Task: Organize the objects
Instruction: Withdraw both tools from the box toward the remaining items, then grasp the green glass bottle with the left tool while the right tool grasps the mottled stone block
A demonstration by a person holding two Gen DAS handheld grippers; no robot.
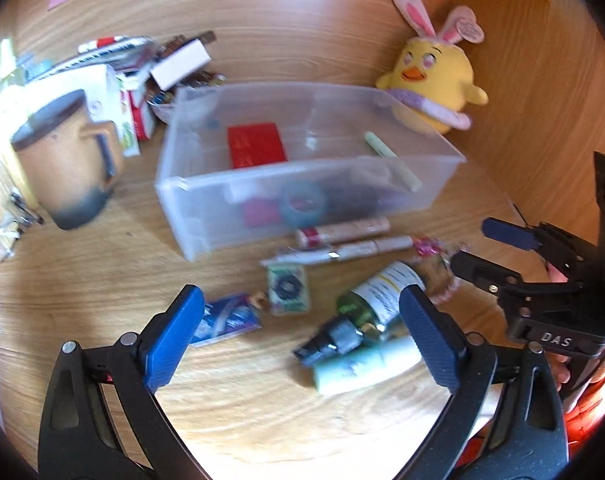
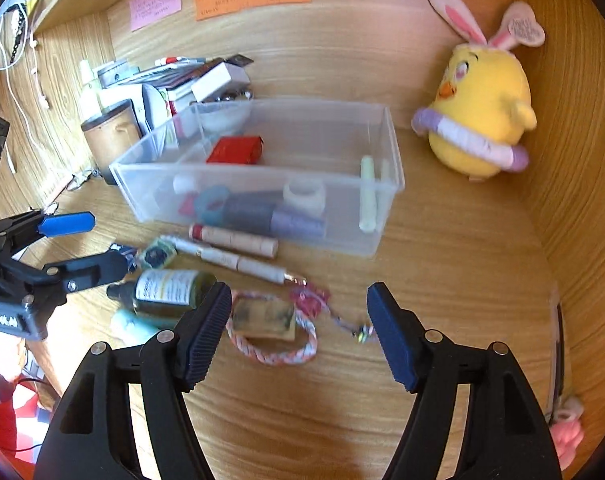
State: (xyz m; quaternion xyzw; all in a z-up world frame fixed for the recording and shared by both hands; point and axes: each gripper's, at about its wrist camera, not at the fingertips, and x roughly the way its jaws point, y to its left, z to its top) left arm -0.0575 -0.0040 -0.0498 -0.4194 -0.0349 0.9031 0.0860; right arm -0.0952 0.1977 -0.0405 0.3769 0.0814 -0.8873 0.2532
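Left gripper [image 1: 302,320] wide, green bottle [image 1: 378,296] between fingers; right gripper [image 2: 298,320] wide, empty

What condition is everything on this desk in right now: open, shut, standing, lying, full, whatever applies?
Clear plastic bin: no lid, partly filled.
Green bottle: lying on its side, capped.
Two pale tubes: lying in front of the bin.
Braided bracelet: lying flat on the desk.
Yellow plush chick: upright.
Brown mug: upright.
Left hand-held gripper: open, empty.
Right hand-held gripper: open, empty.
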